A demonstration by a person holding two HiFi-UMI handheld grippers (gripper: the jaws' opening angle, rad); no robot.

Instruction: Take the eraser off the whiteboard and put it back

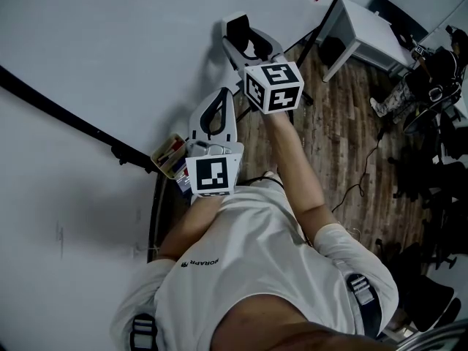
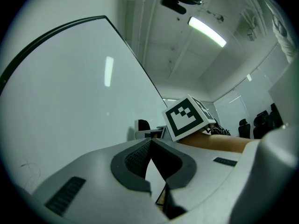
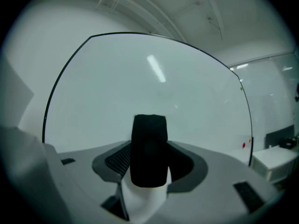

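One eraser is being clamped in the right gripper's wide-set jaws, the left gripper's meeting empty; pressed aslant to the whiteboard, it could be dropped.

Eraser: gripped faces hidden by the jaws. Whiteboard: cut off at 9 and 12 o'clock frame edges. Tray: contents too small to identify; 4 o'clock corner behind left gripper.
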